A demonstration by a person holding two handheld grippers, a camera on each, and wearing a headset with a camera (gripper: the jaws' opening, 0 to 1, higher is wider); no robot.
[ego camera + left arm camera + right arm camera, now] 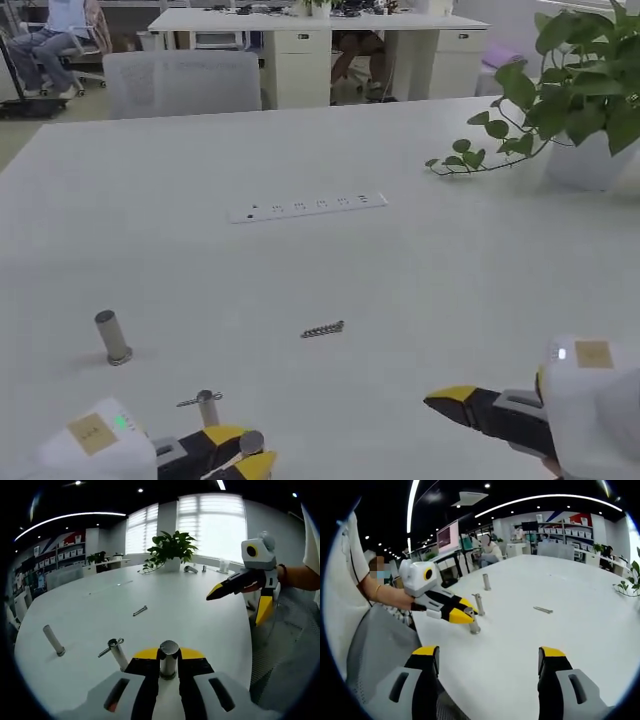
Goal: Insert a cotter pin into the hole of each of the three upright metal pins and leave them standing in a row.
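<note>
While the white tabletop (420, 280) is carrying all the work, a potted plant (585, 95) is standing at the far right and a power strip (305, 207) is lying in the far middle.

The left gripper (465, 613) is working at the near left, its jaws closed on one upright metal pin (169, 656). The right gripper (488, 654) is hovering at the near right, its jaws spread wide and gripping nothing.

Three metal pins are showing: the clamped one, a second (208, 408) just beside it with a cotter pin (192, 401) sticking through its top, and a bare third (112, 338) further left. Two cotter pins are showing: the fitted one and a loose one (322, 329) lying flat near the middle.

By my reading, the second insertion is beginning. The next move is calling for the right jaws to narrow on the thin loose cotter pin, lift it and line it up with the clamped pin's hole.
</note>
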